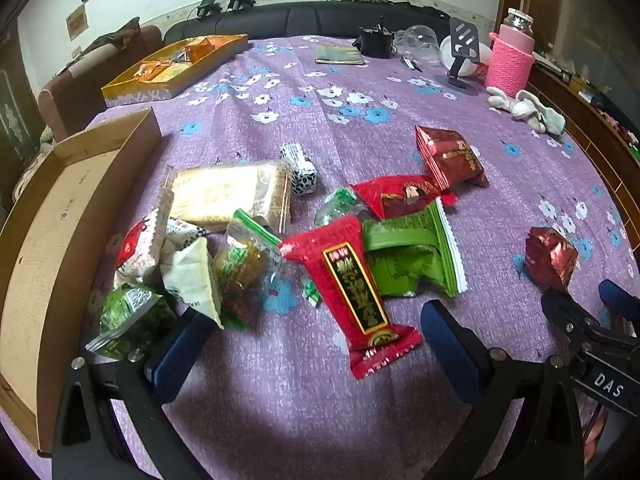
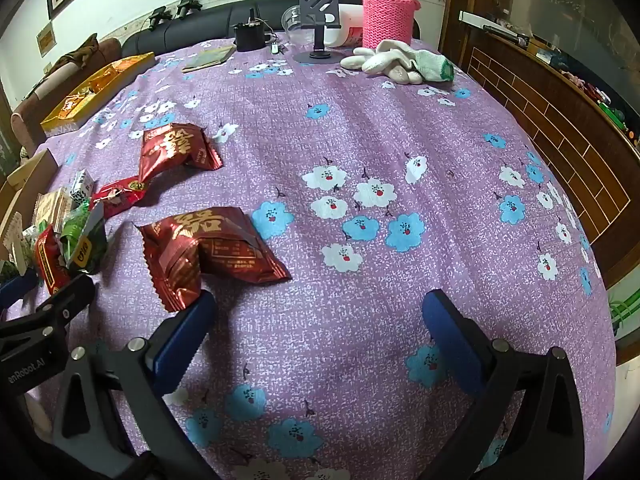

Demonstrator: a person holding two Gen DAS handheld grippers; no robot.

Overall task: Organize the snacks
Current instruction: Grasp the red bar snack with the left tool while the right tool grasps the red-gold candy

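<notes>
A pile of snack packets lies on the purple flowered cloth. In the left wrist view my left gripper [image 1: 316,344] is open and empty, its jaws either side of a long red packet [image 1: 352,292]. Beside that lie a green packet [image 1: 412,256], a cream biscuit pack [image 1: 232,196] and a dark red packet [image 1: 448,156]. Another dark red packet [image 1: 550,256] lies by my right gripper [image 1: 588,304]. In the right wrist view my right gripper [image 2: 320,320] is open and empty, its left finger touching a dark red packet [image 2: 212,252]. A second dark red packet [image 2: 176,150] lies farther off.
A brown cardboard box [image 1: 44,240] stands at the left. A yellow tray [image 1: 176,68] with orange packets sits at the far left. A pink-sleeved bottle [image 2: 386,8], white gloves [image 2: 396,62], a phone stand [image 2: 318,20] and a black device [image 2: 250,36] are at the far edge.
</notes>
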